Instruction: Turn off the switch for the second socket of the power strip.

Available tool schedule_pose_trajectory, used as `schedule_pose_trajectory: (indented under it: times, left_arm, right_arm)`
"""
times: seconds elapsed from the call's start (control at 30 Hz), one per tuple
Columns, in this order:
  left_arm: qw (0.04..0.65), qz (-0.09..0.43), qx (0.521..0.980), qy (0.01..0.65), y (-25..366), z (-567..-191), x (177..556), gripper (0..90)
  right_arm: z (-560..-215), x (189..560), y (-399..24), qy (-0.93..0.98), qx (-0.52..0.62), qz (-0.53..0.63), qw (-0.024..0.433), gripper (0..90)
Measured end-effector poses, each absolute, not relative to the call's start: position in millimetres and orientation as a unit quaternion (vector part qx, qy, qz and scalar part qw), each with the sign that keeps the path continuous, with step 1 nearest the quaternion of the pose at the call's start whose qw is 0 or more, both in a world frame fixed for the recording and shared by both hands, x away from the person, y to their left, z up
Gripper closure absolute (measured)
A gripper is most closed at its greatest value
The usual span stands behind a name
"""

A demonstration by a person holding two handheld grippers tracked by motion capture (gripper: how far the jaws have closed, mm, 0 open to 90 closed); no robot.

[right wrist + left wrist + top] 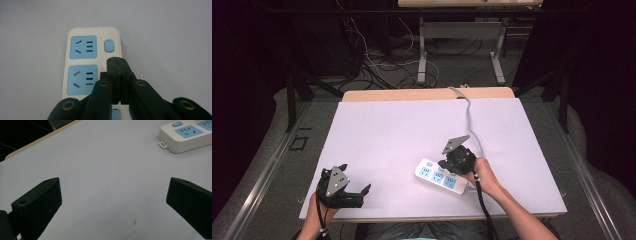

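Note:
A white power strip (439,176) with blue sockets lies on the table's near right part, and its end also appears in the left gripper view (190,137). My right gripper (448,169) is right over it, jaws shut together with nothing between them. In the right gripper view the closed tips (116,61) sit over the strip (82,62) beside the second socket, just below a small blue switch button (109,45). Whether the tips touch the strip I cannot tell. My left gripper (357,179) rests at the near left, open (113,202) and holding nothing.
The white table top (412,130) is bare around both hands. The strip's grey cable (469,115) runs from it to the far edge. Beyond the table are desk legs and loose cables on the floor (382,65).

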State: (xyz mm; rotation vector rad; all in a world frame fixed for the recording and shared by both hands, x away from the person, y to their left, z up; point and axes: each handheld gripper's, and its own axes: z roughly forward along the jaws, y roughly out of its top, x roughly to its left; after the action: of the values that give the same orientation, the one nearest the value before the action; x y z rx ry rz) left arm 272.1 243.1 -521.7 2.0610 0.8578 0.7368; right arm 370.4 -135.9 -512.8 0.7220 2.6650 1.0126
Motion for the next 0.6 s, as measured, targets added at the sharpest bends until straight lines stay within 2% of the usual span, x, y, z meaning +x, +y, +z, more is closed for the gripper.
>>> schedule_pose_trajectory:
  times: [0.6]
  left_arm:
    - [0.382,0.288,0.811,0.336,243.5,-521.0,271.8,0.2]
  right_arm:
    - [-523.4,371.0,-130.4,0.905,0.25,0.33,0.103,90.0]
